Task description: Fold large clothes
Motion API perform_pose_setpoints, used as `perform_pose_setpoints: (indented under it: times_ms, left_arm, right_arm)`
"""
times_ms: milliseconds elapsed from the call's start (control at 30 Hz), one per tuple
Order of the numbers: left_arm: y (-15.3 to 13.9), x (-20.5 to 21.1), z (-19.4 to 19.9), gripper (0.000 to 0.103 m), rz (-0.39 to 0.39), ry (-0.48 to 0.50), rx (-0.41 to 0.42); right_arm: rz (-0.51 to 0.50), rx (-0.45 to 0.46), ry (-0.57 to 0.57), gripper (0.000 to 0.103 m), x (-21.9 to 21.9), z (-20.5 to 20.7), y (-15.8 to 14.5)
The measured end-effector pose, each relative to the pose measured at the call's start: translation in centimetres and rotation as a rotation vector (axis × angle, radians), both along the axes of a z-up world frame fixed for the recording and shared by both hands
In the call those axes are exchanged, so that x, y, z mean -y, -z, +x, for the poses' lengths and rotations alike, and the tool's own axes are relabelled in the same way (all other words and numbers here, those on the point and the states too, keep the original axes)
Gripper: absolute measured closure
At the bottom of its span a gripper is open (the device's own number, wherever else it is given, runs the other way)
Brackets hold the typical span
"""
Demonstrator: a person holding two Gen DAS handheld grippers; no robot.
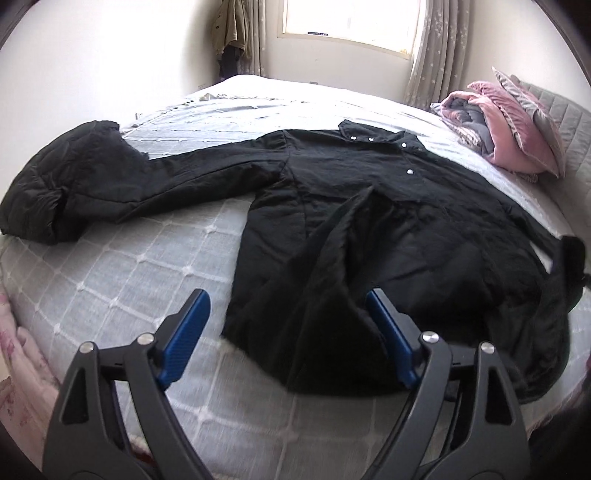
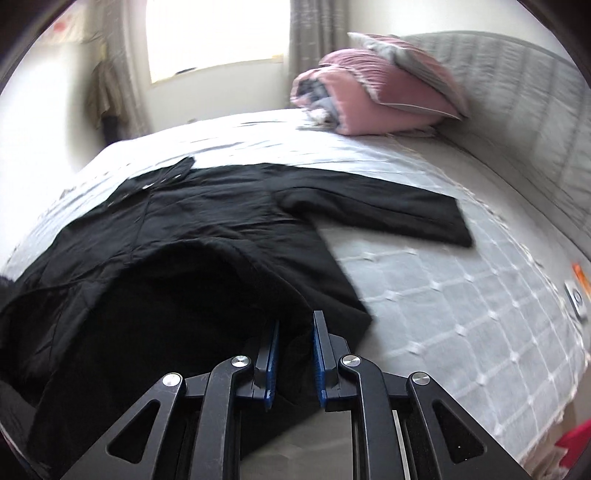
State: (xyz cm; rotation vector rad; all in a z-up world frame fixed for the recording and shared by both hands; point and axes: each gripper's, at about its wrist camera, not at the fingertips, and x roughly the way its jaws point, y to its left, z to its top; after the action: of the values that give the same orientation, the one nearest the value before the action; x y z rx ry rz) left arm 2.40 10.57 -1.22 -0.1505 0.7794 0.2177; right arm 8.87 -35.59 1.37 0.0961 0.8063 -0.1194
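A large black padded coat [image 1: 369, 206] lies spread on the bed, collar with snap buttons toward the far side. Its left sleeve [image 1: 110, 177] stretches out to the left. In the right wrist view the coat [image 2: 192, 229] fills the left half and its other sleeve [image 2: 388, 210] lies flat to the right. My left gripper [image 1: 286, 325] is open above the coat's lower hem, holding nothing. My right gripper [image 2: 295, 332] is shut on the coat's hem and lifts a fold of black fabric off the bed.
The bed [image 1: 129, 288] has a grey quilted cover with white diamond stitching. Pink and grey pillows and a folded blanket [image 1: 509, 125] sit at the headboard end, also in the right wrist view [image 2: 376, 92]. A window [image 1: 351, 18] and curtains are behind.
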Motion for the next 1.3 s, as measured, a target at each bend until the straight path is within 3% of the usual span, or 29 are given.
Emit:
perform_pose_setpoints:
  times_ms: [133,233,367,433,500,600,700,800,900,967,1067,1133,1167,1267,1300]
  left_arm:
    - [2.3,-0.9,-1.2,0.017,-0.032,-0.009,-0.072]
    - [3.6,-0.8,-2.8,0.017,-0.063,0.002,-0.107]
    - [3.3,0.7,-6.4,0.017,-0.025,0.002,-0.075]
    - [3.7,0.6,-8.0,0.017,-0.034,-0.028,-0.069]
    - [4.0,-0.2,-9.1,0.017,-0.082,-0.058,-0.067]
    - [3.3,-1.2,-11.1,0.017,-0.151,-0.102,-0.022]
    - [1.7,-2.1,-12.8,0.017,-0.171,-0.139,0.035]
    - [0.8,-2.6,-13.3,0.017,-0.167,-0.156,0.062]
    - [0.5,-0.8,-11.8,0.017,-0.164,-0.048,0.046]
    - [-0.1,1.2,-9.7,0.017,-0.124,0.051,0.036]
    - [-0.9,4.1,-5.8,0.017,0.047,0.073,0.019]
    - [-0.8,4.9,-3.0,0.017,0.110,0.081,-0.017]
    - [-0.5,5.1,-1.6,0.017,0.134,0.078,-0.035]
    - [0.4,5.5,1.2,0.018,0.216,0.072,-0.069]
    - [0.9,5.6,1.4,0.032,0.234,0.072,-0.074]
  right_arm:
    - [0.007,-0.014,0.040,0.083,2.8,-2.4,0.4]
    - [0.069,-0.039,0.062,0.081,5.2,-5.0,1.7]
    - [0.213,-0.047,0.103,0.076,8.5,-8.2,2.6]
    - [0.313,0.018,0.149,0.069,10.6,-10.7,2.0]
    - [0.368,0.045,0.193,0.056,11.8,-12.3,2.1]
    - [0.401,0.065,0.198,0.052,12.2,-13.1,1.9]
    - [0.378,0.080,0.194,0.052,12.0,-13.0,1.7]
    - [0.399,0.127,0.216,0.037,12.4,-13.6,1.4]
    - [0.487,0.155,0.240,0.034,13.0,-13.9,1.7]
    - [0.543,0.189,0.219,0.034,12.9,-14.3,1.5]
    - [0.589,0.301,0.159,0.032,11.9,-15.1,0.2]
    - [0.601,0.365,0.123,0.019,11.3,-15.8,-0.5]
    - [0.587,0.377,0.116,0.017,10.8,-15.9,-0.8]
    - [0.495,0.324,0.119,0.017,9.4,-15.0,-0.8]
    - [0.476,0.293,0.115,0.017,8.9,-14.5,-0.6]
